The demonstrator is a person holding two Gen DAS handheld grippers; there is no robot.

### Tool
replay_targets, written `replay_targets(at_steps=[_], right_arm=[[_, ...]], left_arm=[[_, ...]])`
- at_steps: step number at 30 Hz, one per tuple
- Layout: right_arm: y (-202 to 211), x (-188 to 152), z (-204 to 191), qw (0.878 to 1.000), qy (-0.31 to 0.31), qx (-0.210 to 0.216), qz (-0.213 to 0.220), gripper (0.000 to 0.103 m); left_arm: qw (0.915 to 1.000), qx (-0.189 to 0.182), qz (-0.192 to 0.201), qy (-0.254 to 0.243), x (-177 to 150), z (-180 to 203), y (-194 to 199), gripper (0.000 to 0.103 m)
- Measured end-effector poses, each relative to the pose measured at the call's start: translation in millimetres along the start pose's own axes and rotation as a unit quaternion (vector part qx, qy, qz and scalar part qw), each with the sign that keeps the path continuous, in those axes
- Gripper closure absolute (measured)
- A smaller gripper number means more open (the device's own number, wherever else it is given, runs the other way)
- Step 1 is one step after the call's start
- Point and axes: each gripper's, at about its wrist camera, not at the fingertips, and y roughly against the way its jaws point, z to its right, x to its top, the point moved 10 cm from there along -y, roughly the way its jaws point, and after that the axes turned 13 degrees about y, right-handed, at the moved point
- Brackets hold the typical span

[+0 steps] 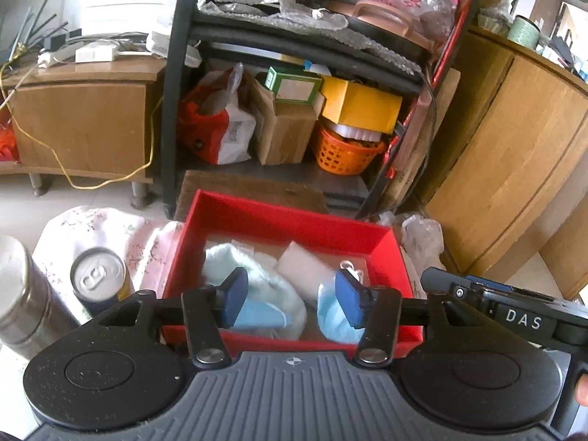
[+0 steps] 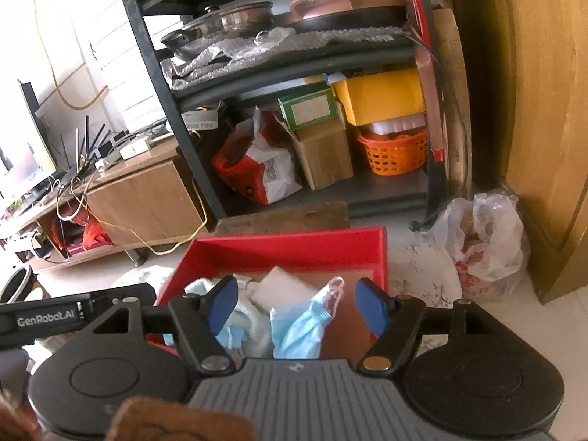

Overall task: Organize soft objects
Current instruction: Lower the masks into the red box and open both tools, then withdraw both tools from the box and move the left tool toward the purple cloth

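Observation:
A red box sits on a floral cloth. In it lie a pale green fluffy cloth, a white sponge and two blue face masks. My left gripper is open and empty, hovering above the box's near side. In the right wrist view the red box holds the fluffy cloth, the white sponge and a blue mask. My right gripper is open and empty above the mask. The right gripper's body shows at the right of the left wrist view.
A drink can and a steel flask stand left of the box on the floral cloth. A black shelf with boxes and an orange basket stands behind. A plastic bag lies right, by a wooden cabinet.

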Motion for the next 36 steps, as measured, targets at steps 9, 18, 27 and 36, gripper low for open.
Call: replay_targets(at_steps=[9, 18, 27, 36], right_arm=[[10, -28, 5, 1.000, 0.007, -0.008, -0.021, 0.061], [14, -46, 6, 0.999, 0.005, -0.004, -0.038, 0.061], [16, -70, -5, 0.998, 0.019, 0.003, -0.062, 0.061], [24, -103, -8, 0.995, 0.021, 0.010, -0.096, 0.061]], left_arm=[[0.9997, -0.002, -0.024, -0.003, -24, -3, 7, 0.047], [0.9989, 0.004, -0.046, -0.010, -47, -9, 7, 0.045], [0.9956, 0.012, -0.085, -0.038, -76, -8, -5, 0.043], [0.9906, 0.011, -0.118, -0.067, -102, -3, -15, 0.040]])
